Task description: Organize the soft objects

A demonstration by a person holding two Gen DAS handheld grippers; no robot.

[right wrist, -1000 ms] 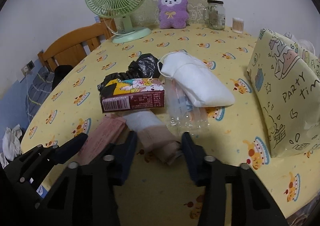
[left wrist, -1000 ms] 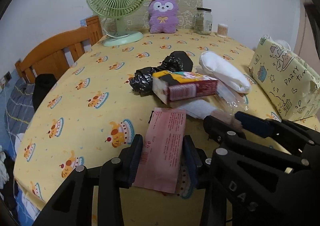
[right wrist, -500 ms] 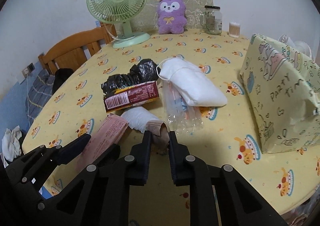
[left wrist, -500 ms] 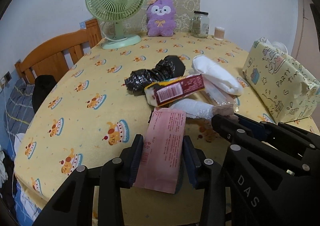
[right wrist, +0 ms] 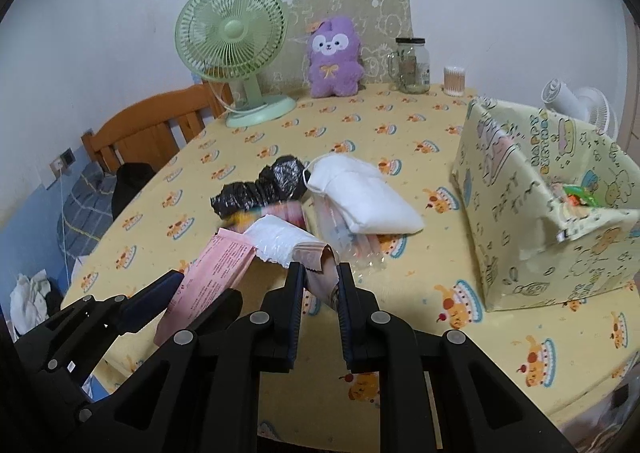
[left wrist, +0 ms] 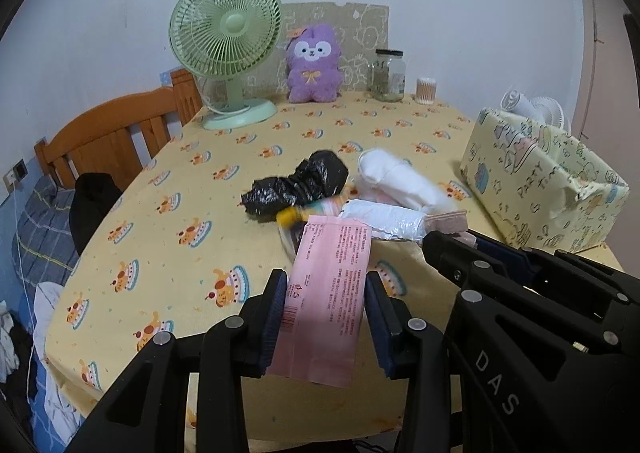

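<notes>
Green plastic desk fan (left wrist: 226, 41) upper left of frame, clear glass jar (left wrist: 389, 75) upper centre-right, orange wooden chair back (left wrist: 116, 129) left edge.

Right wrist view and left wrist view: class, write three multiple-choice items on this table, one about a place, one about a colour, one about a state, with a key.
1. Where does the purple plush sit?
A. beside the fan
B. inside the gift box
C. on the chair

2. What colour is the packet in the left hand-held gripper?
A. green
B. pink
C. black

3. The right hand-held gripper is
A. wide open
B. out of view
C. shut on the white pack

Key: A, it sits right of the fan; B, pink wrapper between the pads; C, the pack's brownish end is pinched.
</notes>
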